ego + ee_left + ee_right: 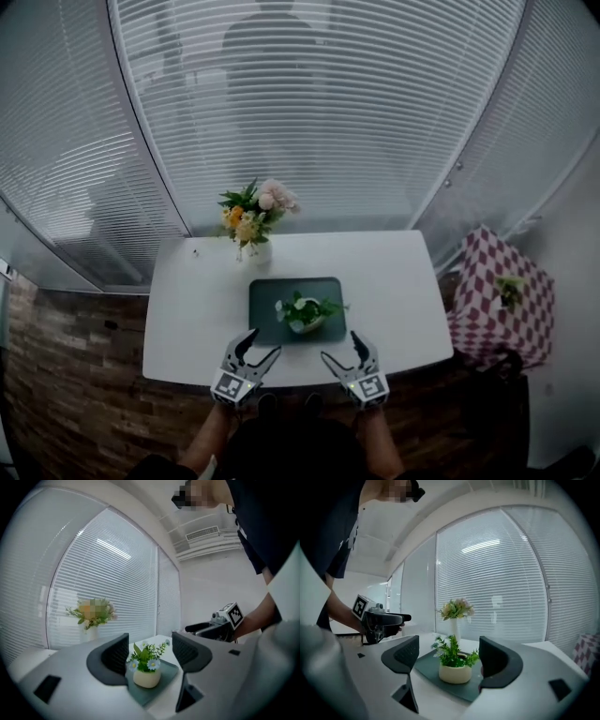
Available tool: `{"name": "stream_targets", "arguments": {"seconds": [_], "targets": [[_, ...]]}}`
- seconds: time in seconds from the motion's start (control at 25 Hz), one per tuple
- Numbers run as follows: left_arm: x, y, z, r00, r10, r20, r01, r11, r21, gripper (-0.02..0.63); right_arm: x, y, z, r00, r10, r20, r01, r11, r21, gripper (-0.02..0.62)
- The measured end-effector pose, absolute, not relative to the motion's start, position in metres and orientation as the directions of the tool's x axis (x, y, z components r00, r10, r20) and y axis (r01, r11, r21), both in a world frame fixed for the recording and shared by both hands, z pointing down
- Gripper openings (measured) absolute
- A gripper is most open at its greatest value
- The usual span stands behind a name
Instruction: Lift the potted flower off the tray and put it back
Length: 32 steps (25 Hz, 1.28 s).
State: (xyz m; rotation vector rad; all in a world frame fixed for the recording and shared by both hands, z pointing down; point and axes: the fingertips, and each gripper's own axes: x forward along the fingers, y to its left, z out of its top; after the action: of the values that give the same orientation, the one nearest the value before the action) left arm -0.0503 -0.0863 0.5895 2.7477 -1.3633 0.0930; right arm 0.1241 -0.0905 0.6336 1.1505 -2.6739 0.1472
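A small cream pot with green leaves and pale blue flowers, the potted flower (306,314) (146,671) (455,666), stands on a dark green tray (267,300) (165,679) (425,666) on the white table (197,300). My left gripper (255,351) (150,653) is open near the table's front edge, left of the pot, which shows beyond its jaws. My right gripper (340,347) (449,657) is open at the front right, jaws apart with the pot seen between them farther off. Neither touches the pot.
A white vase of pink and yellow flowers (253,220) (455,613) stands at the table's back left. Window blinds (309,112) run behind. A red-and-white checked box (497,300) sits to the right of the table.
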Motion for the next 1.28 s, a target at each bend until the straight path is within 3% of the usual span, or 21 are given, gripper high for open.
{"name": "stream_targets", "arguments": {"seconds": [0.64, 0.84, 1.04, 1.28], "targets": [[-0.056, -0.068, 0.551, 0.564, -0.825, 0.031, -0.826, -0.564, -0.001, 0.282, 0.114, -0.064, 0.586, -0.684, -0.713, 0.156, -0.713, 0.698, 0.065, 0.365], [-0.052, -0.069, 0.54, 0.569, -0.822, 0.011, -0.822, -0.569, -0.003, 0.282, 0.12, -0.062, 0.597, -0.653, -0.721, 0.233, -0.735, 0.677, 0.032, 0.365], [-0.05, -0.068, 0.517, 0.562, -0.826, -0.046, -0.827, -0.561, -0.031, 0.278, 0.117, -0.067, 0.578, -0.669, -0.732, 0.126, -0.732, 0.679, 0.06, 0.364], [-0.054, -0.072, 0.509, 0.524, -0.85, -0.053, -0.852, -0.524, -0.002, 0.122, 0.112, -0.069, 0.573, -0.668, -0.733, 0.127, -0.73, 0.679, 0.083, 0.362]]}}
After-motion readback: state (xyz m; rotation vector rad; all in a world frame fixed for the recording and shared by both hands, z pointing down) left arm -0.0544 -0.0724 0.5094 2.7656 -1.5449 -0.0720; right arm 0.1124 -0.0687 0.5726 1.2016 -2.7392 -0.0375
